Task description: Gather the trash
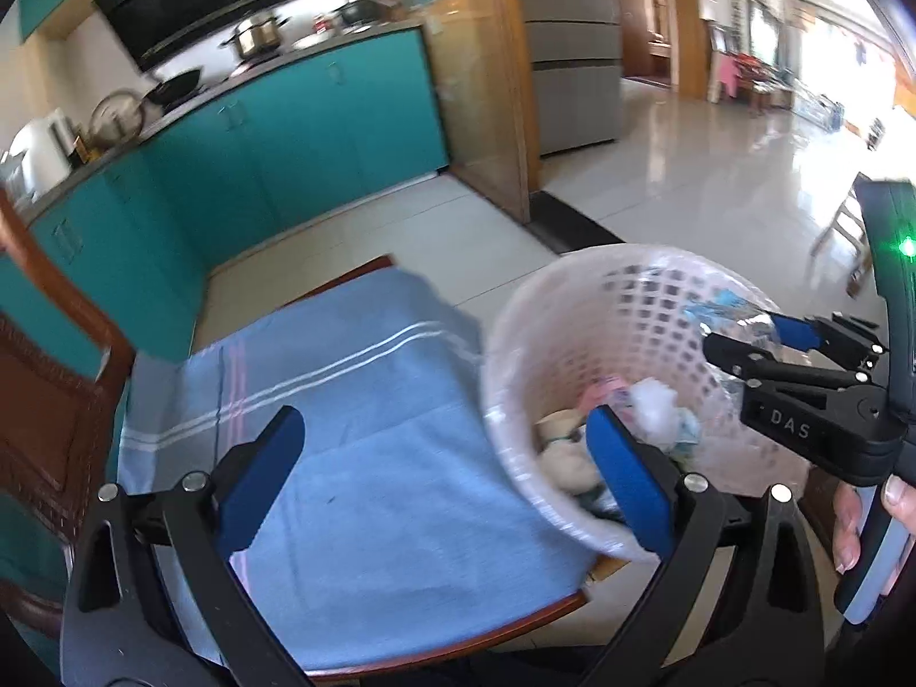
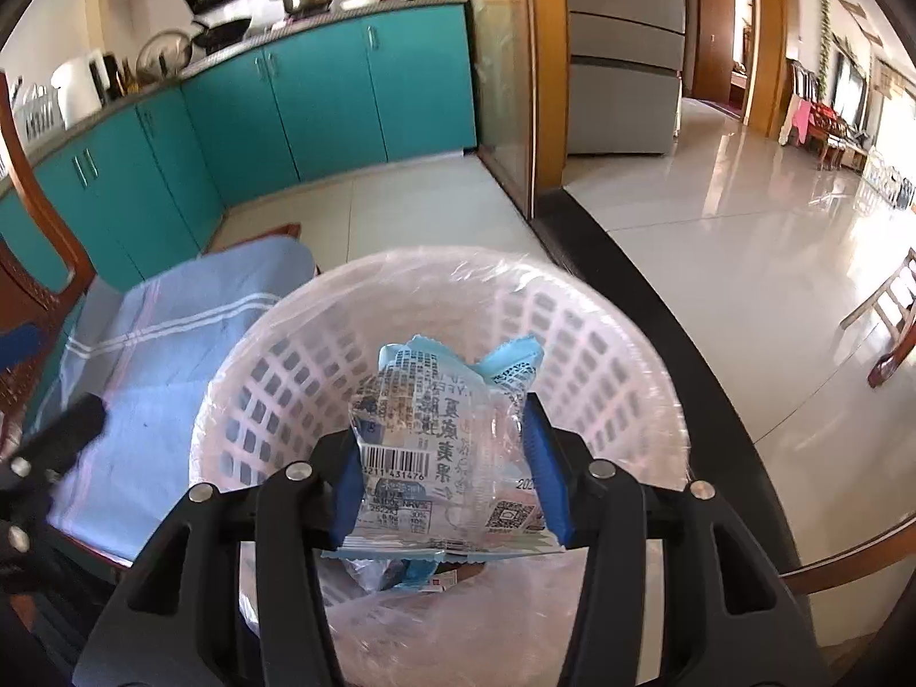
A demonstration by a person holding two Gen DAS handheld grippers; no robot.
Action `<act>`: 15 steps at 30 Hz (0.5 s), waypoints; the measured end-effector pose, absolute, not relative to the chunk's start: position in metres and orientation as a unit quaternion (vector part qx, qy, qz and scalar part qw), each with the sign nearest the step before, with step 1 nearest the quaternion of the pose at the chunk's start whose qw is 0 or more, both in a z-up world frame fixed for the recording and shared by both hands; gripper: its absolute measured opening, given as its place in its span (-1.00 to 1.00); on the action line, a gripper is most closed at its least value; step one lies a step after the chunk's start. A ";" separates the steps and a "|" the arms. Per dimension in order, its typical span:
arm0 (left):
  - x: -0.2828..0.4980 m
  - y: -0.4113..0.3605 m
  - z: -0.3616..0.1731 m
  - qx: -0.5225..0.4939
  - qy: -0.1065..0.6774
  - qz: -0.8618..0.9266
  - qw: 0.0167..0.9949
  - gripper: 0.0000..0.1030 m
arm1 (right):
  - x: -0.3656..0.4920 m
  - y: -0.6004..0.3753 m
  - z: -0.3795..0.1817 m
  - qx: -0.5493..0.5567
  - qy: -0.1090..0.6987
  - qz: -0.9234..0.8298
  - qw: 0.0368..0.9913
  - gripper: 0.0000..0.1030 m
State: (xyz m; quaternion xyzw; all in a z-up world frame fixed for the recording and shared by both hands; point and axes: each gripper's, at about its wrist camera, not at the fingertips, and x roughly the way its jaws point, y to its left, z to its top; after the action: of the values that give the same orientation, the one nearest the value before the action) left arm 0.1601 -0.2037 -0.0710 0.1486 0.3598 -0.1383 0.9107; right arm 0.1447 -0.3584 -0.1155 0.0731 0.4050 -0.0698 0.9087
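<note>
Your right gripper (image 2: 443, 458) pinches the wrapper (image 2: 443, 429) over the bin (image 2: 601, 343) for dropping; your left gripper (image 1: 441, 475), at the bin's nine o'clock, gapes wide, empty.

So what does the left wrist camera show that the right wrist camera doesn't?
Only the left wrist view shows the trash already lying in the basket, the open left tongs with nothing between them, and the person's fingers on the right handle.

Only the right wrist view shows the printed snack wrapper up close, barcode readable, clamped in the right tongs.

Both show the pink lattice basket, the blue cloth on the chair and the teal cabinets.
</note>
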 end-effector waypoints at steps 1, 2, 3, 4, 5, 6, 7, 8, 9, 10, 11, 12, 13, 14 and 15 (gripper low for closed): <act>0.162 -0.194 -0.070 0.137 0.363 -0.132 0.912 0.91 | 0.147 -0.354 -0.117 0.068 0.409 -0.071 0.907 0.00; 0.163 -0.188 -0.069 0.129 0.365 -0.128 0.913 0.91 | 0.148 -0.351 -0.117 0.064 0.411 -0.073 0.906 0.02; 0.163 -0.182 -0.068 0.121 0.365 -0.125 0.915 0.91 | 0.150 -0.348 -0.116 0.060 0.413 -0.075 0.905 0.08; 0.164 -0.174 -0.066 0.113 0.364 -0.123 0.916 0.91 | 0.150 -0.346 -0.115 0.056 0.415 -0.078 0.905 0.11; 0.164 -0.170 -0.064 0.108 0.363 -0.121 0.918 0.91 | 0.151 -0.345 -0.115 0.054 0.416 -0.081 0.904 0.20; 0.162 -0.166 -0.062 0.104 0.361 -0.119 0.919 0.91 | 0.152 -0.344 -0.114 0.052 0.416 -0.085 0.904 0.33; 0.162 -0.162 -0.061 0.101 0.359 -0.118 0.920 0.91 | 0.152 -0.342 -0.113 0.051 0.415 -0.088 0.904 0.40; 0.162 -0.158 -0.059 0.097 0.356 -0.118 0.922 0.91 | 0.151 -0.340 -0.110 0.049 0.412 -0.090 0.905 0.48; 0.161 -0.154 -0.058 0.094 0.355 -0.117 0.923 0.91 | 0.150 -0.339 -0.108 0.048 0.411 -0.092 0.906 0.55; 0.159 -0.151 -0.057 0.090 0.353 -0.116 0.924 0.91 | 0.149 -0.337 -0.105 0.044 0.408 -0.096 0.907 0.60; 0.158 -0.148 -0.057 0.087 0.352 -0.115 0.925 0.91 | 0.148 -0.335 -0.103 0.039 0.406 -0.100 0.907 0.67; 0.156 -0.145 -0.056 0.085 0.351 -0.115 0.926 0.91 | 0.148 -0.333 -0.101 0.035 0.404 -0.103 0.908 0.70; 0.154 -0.142 -0.055 0.082 0.348 -0.114 0.927 0.92 | 0.147 -0.331 -0.100 0.032 0.403 -0.105 0.908 0.71; 0.152 -0.137 -0.053 0.079 0.346 -0.113 0.928 0.92 | 0.146 -0.328 -0.097 0.029 0.401 -0.105 0.909 0.72; 0.150 -0.133 -0.051 0.076 0.344 -0.111 0.929 0.92 | 0.145 -0.326 -0.095 0.027 0.399 -0.105 0.910 0.73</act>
State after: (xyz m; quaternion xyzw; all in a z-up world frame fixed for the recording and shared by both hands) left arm 0.1501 -0.1332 -0.0513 0.0763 0.3439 -0.1109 0.9293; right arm 0.1451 -0.3259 -0.0947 0.0272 0.3994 -0.1054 0.9103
